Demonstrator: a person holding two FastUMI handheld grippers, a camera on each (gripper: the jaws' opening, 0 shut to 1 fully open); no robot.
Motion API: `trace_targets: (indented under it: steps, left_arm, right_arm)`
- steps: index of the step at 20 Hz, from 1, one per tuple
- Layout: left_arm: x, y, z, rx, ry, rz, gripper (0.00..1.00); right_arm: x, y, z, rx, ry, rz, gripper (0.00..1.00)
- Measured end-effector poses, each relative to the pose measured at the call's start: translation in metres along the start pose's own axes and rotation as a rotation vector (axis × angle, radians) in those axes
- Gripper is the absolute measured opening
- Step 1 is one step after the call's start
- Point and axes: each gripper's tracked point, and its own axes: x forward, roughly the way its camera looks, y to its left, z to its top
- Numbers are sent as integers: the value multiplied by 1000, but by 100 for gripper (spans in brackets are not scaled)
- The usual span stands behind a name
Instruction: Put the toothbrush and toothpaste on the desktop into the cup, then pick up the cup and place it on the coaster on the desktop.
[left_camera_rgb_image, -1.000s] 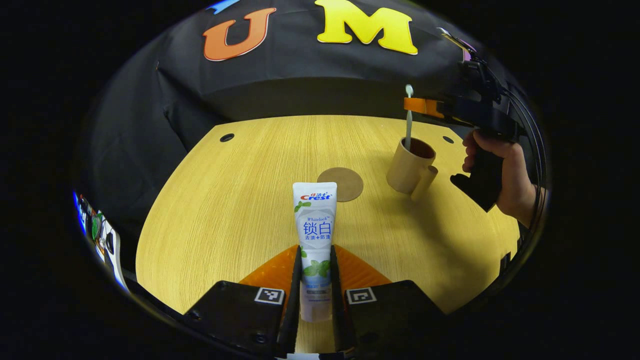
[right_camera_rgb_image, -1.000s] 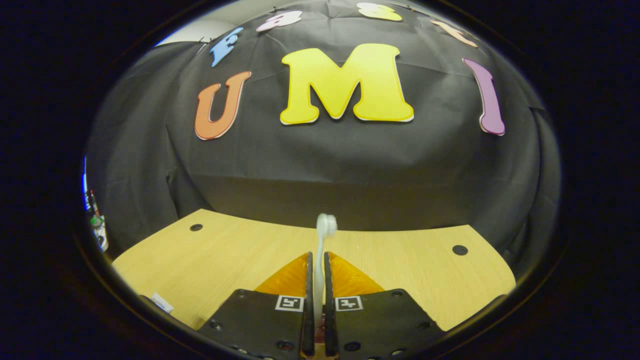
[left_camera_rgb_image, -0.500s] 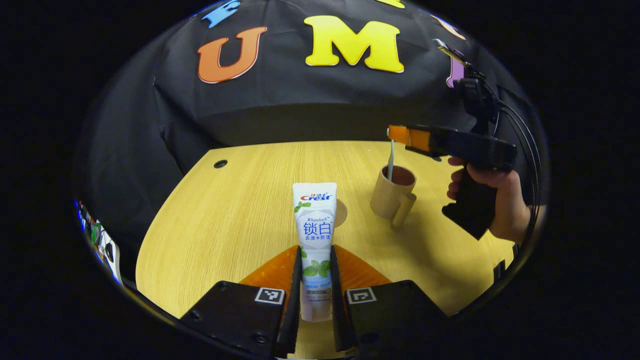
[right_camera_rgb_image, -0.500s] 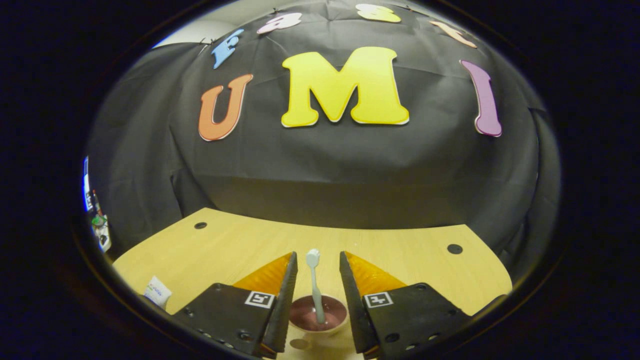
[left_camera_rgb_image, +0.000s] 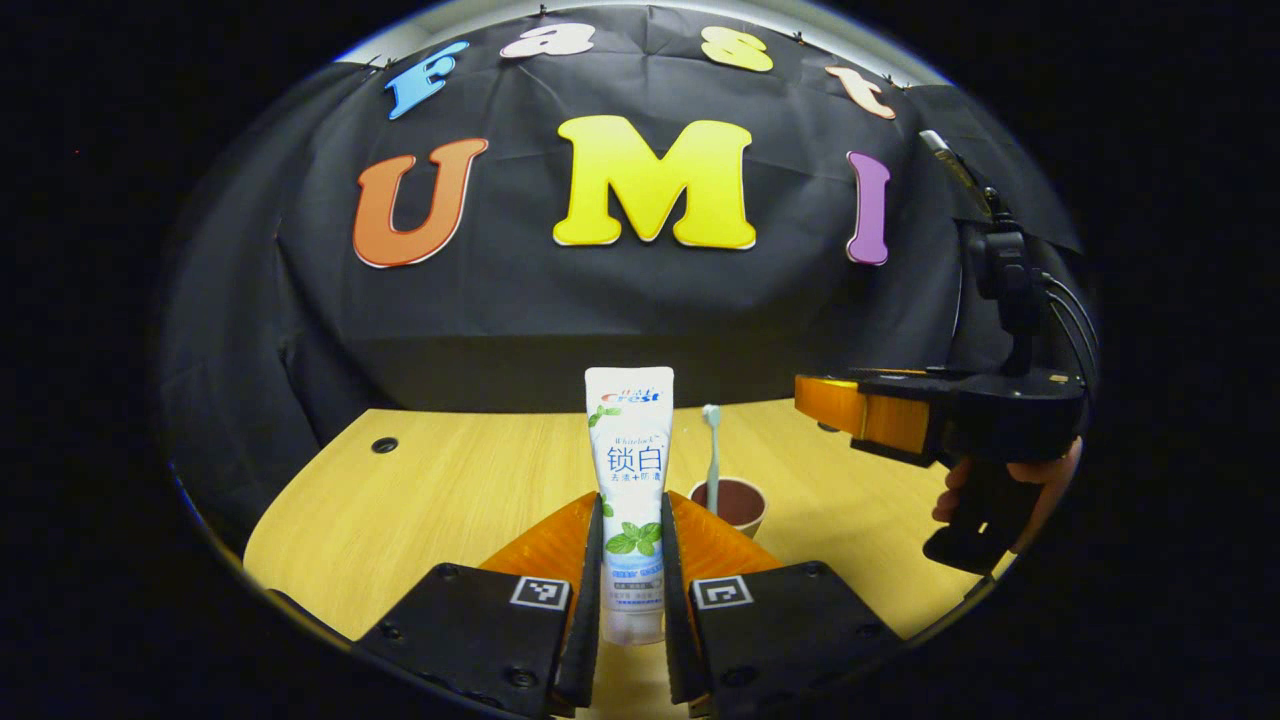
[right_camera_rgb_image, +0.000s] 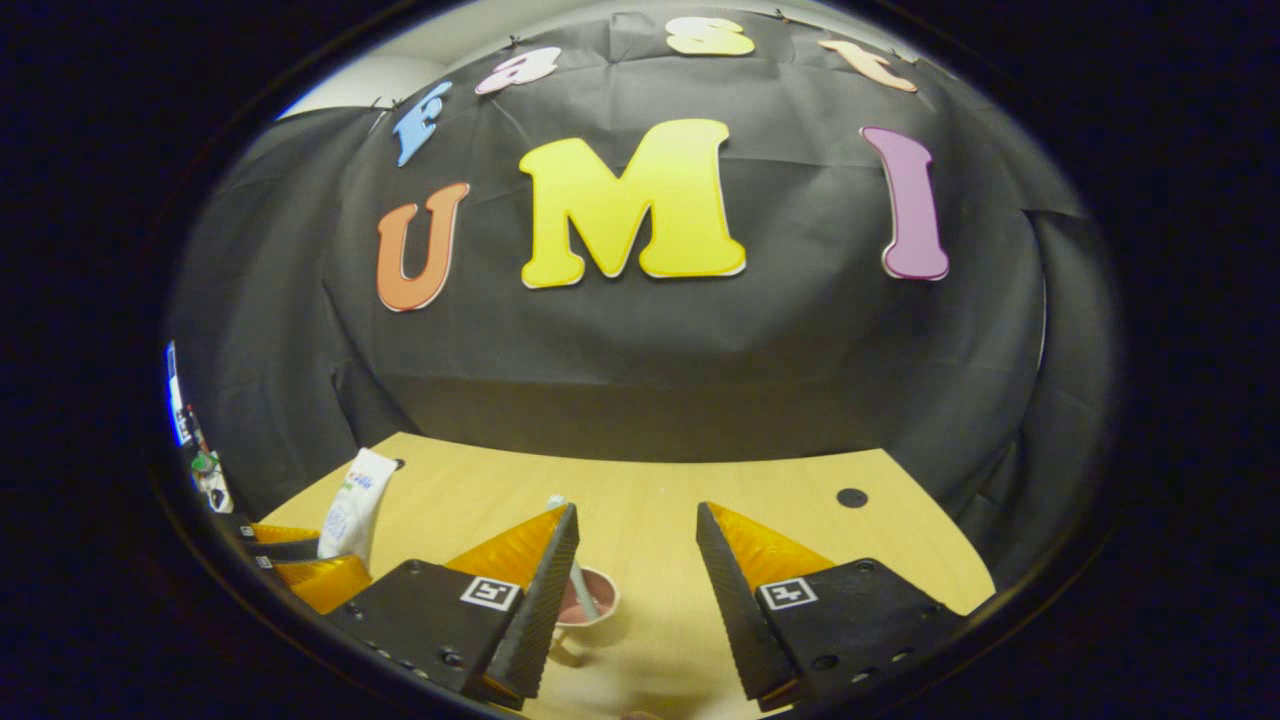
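Holding toothpaste tube (left_camera_rgb_image: 630, 480) upright, clamped in left gripper (left_camera_rgb_image: 630, 560)

Hovering right gripper (right_camera_rgb_image: 635, 560) spread wide, toothbrush (left_camera_rgb_image: 712, 445) standing in cup (left_camera_rgb_image: 735, 503).

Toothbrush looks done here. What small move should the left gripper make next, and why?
Probably carry the toothpaste forward and right until it is over the cup. The left gripper is shut on the tube, the toothbrush stands in the cup, and the right gripper is open, so the way looks free.

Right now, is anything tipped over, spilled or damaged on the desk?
Nothing stands out. The cup stands upright on the desk with the toothbrush leaning inside it, and the toothpaste is held upright in the left gripper.
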Motion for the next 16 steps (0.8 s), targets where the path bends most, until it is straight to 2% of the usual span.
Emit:
trace_targets:
  steps: [5,8,12,16]
  left_arm:
    - [47,-40,29,11,-176,-39,31]
    - [70,-61,31,35,-249,-61,31]
    - [93,-77,24,71,-297,-74,30]
    - [106,-79,6,69,-285,-65,31]
  right_arm:
    - [-19,-42,-9,-21,25,-42,73]
    - [-23,-61,-22,-51,40,-66,75]
    - [-25,-70,-51,-32,97,-67,73]
    - [-24,-83,-68,-16,134,-74,74]
